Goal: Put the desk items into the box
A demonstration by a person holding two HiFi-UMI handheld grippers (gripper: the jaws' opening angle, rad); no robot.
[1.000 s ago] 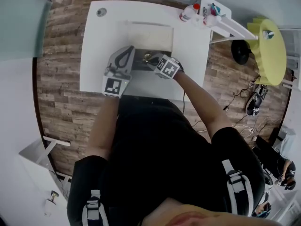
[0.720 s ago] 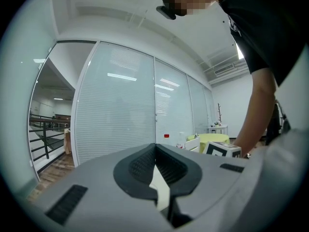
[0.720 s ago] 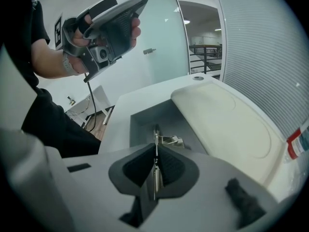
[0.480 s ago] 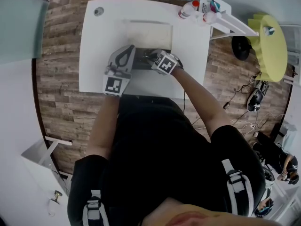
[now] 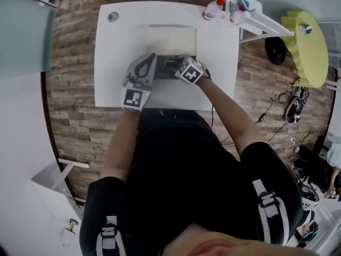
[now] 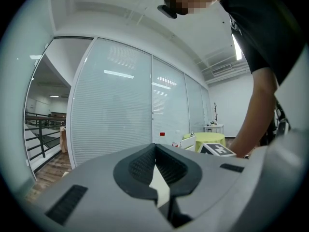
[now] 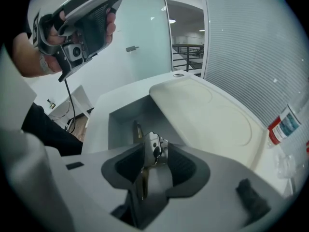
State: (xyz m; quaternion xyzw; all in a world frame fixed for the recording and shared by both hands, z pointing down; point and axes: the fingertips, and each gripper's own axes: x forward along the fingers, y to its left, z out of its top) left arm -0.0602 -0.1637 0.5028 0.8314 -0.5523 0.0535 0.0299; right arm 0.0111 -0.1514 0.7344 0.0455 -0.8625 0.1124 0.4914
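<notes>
Plainly, the right hand-held gripper (image 7: 155, 154) stands released, its jaws having just been opening. A small metal item (image 7: 152, 144) sits between them over the box (image 7: 120, 124), its lower end hidden. The lid (image 7: 207, 115) lies at two o'clock. The left hand-held gripper (image 6: 155, 148) is clenched, and a white sliver behind its tips is unreadable.

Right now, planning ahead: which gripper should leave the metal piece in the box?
Right: the right gripper, jaws just opened, has the metal piece between them over the box; left gripper points away.
</notes>
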